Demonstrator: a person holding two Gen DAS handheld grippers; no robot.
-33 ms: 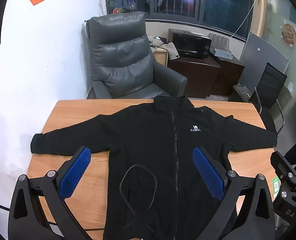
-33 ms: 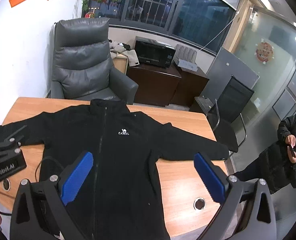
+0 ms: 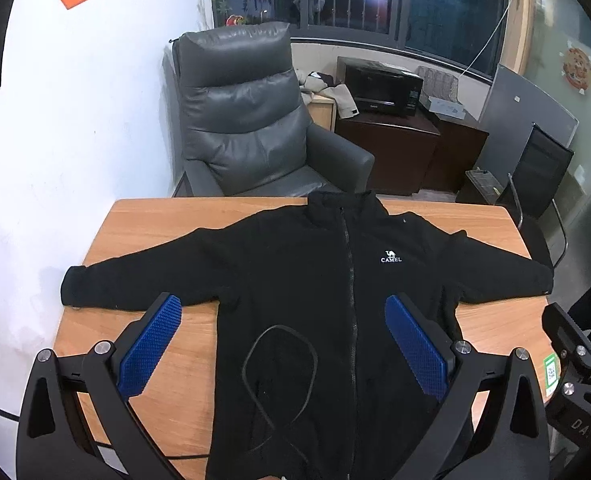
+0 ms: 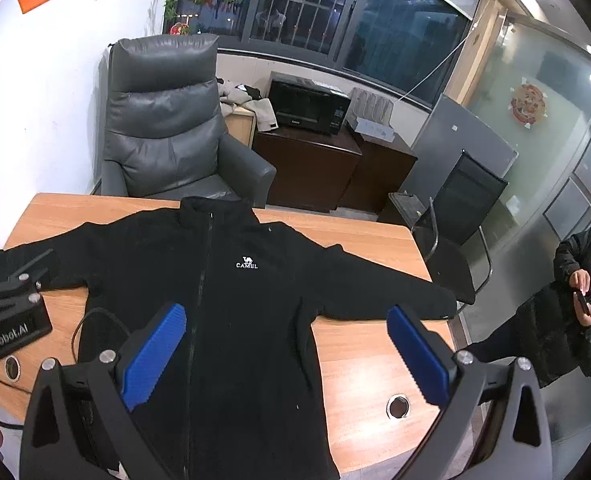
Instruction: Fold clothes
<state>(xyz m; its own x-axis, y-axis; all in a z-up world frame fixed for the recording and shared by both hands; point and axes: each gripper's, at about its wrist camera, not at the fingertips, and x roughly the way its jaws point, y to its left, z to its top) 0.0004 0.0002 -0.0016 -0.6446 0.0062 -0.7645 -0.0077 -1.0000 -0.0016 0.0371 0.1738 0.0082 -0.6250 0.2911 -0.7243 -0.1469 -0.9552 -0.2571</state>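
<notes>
A black jacket (image 3: 335, 300) lies flat across the table (image 3: 167, 220), a cable (image 3: 279, 364) looped on it; both the left gripper (image 3: 283, 344) and right gripper (image 4: 287, 352) hover spread wide, holding nothing.

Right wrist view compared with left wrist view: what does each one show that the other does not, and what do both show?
Only the right wrist view shows a person in a dark coat looking at a phone, a round hole in the table, and the left hand-held gripper's body at the frame's left edge.

Only the left wrist view shows a green sticker near the table's right edge.

Both show the black jacket spread flat, zipped, sleeves out, on the wooden table, a thin black cable looped on it, the grey armchair and the microwave.
</notes>
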